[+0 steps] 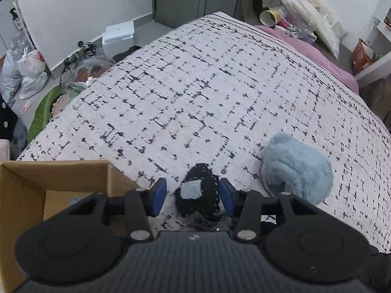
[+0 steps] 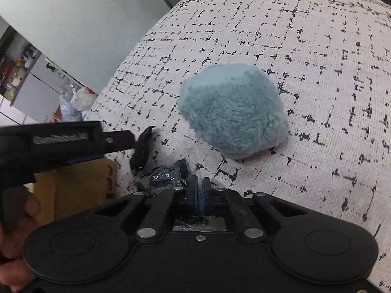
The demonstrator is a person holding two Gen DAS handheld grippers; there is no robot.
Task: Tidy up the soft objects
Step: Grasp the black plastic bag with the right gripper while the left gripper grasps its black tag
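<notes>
lying between the spread left gripper (image 1: pixel 193 196) fingers, black pouch (image 1: pixel 199 191)

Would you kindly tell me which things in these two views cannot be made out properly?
- Cardboard box, left wrist view: its contents are hidden by the left gripper body and cut by the frame edge.
- Black item: its lower part disappears behind the gripper.
- Right gripper, right wrist view: whether its closed pads pinch anything is unclear.
- Blue plush: its underside is hidden.
</notes>
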